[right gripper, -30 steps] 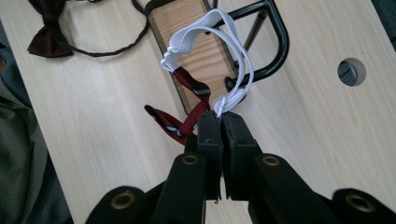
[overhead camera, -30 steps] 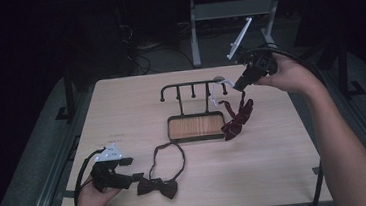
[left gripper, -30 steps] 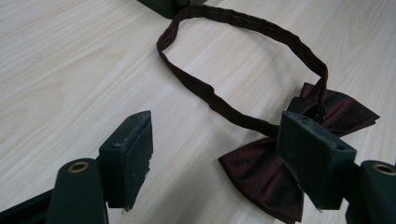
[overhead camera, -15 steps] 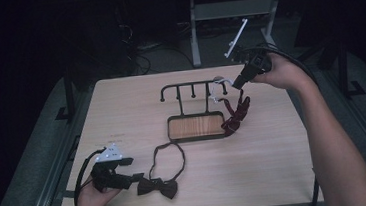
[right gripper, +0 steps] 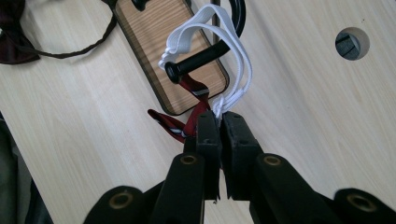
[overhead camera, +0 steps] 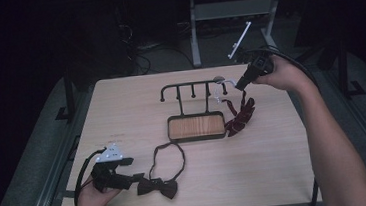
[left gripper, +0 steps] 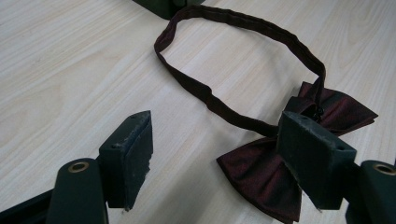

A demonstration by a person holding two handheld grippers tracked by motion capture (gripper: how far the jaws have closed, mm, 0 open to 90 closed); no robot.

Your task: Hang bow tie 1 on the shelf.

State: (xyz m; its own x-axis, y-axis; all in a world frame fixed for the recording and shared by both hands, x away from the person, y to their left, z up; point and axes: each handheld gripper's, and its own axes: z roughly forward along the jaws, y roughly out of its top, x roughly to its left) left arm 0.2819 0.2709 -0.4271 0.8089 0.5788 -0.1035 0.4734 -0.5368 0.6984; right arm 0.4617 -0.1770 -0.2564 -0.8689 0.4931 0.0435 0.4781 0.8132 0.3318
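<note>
- Pale wood table (overhead camera: 121, 113) stands in a dark room.
- Left gripper (overhead camera: 130, 179) lies low at the near left, jaws spread apart, one jaw over a dark bow tie (overhead camera: 158, 186) lying flat.
- Black rack (overhead camera: 196, 126) sits mid-table.
- Right gripper (overhead camera: 240, 84) pinches a white elastic loop (right gripper: 233, 60) hooked over the rack's end peg; a red striped tie (overhead camera: 241, 115) dangles from it.

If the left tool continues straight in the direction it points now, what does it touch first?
Most likely the dark bow tie. The left tool is open, and one wing of the bow already lies against its right jaw, with bare table ahead of the left one. Depth is hard to judge, so the band loop may come next.
</note>
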